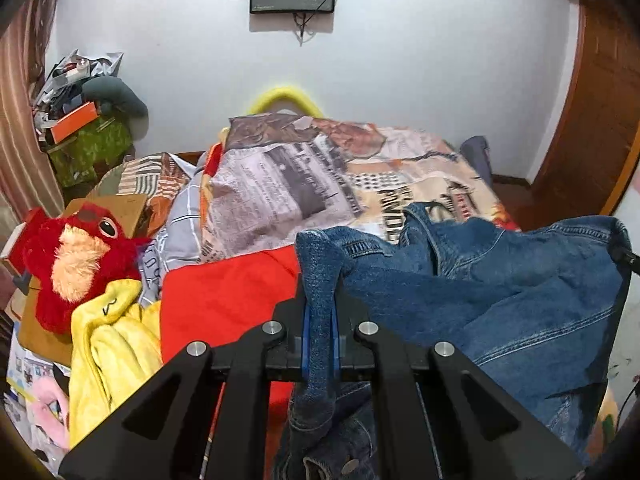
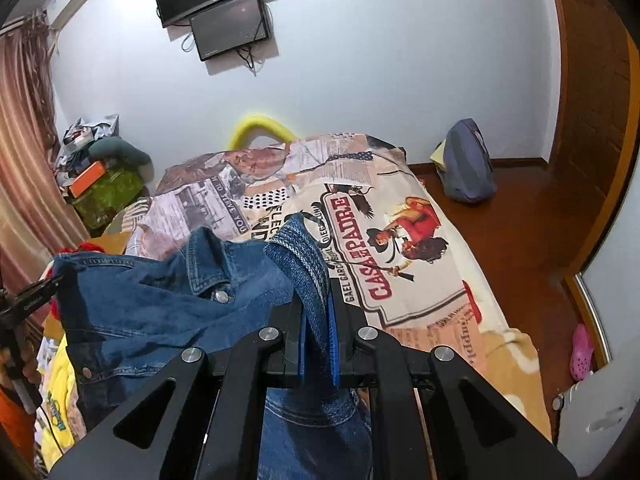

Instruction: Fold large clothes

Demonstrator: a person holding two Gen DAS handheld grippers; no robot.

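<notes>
A blue denim jacket [image 1: 500, 280] hangs spread in the air between my two grippers, above the bed. My left gripper [image 1: 320, 280] is shut on a folded edge of the jacket, which sticks up between its fingers. My right gripper [image 2: 316, 284] is shut on another edge of the same jacket [image 2: 160, 300]; its collar and a metal button show to the left. The left gripper's tip also shows in the right wrist view [image 2: 32, 296] at the jacket's far left corner.
The bed carries a printed blanket [image 2: 400, 240]. A red cloth [image 1: 228, 296], a yellow garment [image 1: 116, 340] and a red plush toy [image 1: 76, 256] lie at the left. A cluttered stand [image 1: 84, 128] is by the curtain. A blue bag [image 2: 468, 164] sits on the wooden floor.
</notes>
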